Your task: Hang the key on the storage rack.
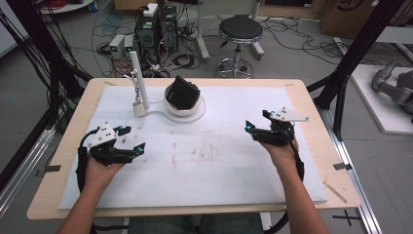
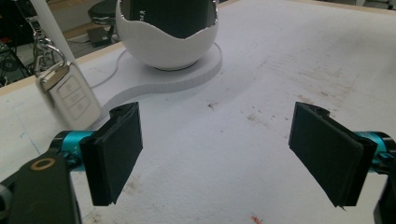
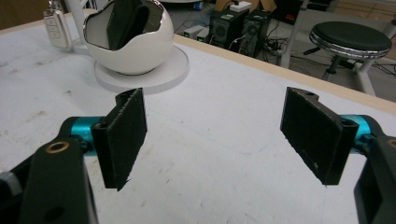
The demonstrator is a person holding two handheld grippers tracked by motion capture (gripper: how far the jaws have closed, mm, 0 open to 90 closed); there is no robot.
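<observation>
A white egg-shaped bowl [image 1: 185, 108] [image 2: 163, 49] [image 3: 135, 53] stands on a flat white base [image 2: 196, 74] at the back middle of the table, with a black wallet-like object [image 1: 182, 91] [image 2: 168, 16] [image 3: 125, 21] standing in it. Beside it, a white key fob [image 1: 140, 108] [image 2: 74, 95] [image 3: 57, 28] hangs from a white post [image 1: 136, 73]. My left gripper [image 1: 135, 138] [image 2: 219, 158] is at the left of the mat, open and empty, pointing toward the bowl. At the right, my right gripper [image 1: 257, 120] [image 3: 219, 140] is open with nothing between its jaws.
A white mat [image 1: 219, 161] with faint brown stains covers the wooden table [image 1: 311, 117]. Beyond the far edge are a black stool [image 1: 240, 29] [image 3: 350, 39], computer boxes [image 1: 156, 27] [image 3: 243, 23] and cables on the floor. Black frame posts [image 1: 350, 53] stand at both sides.
</observation>
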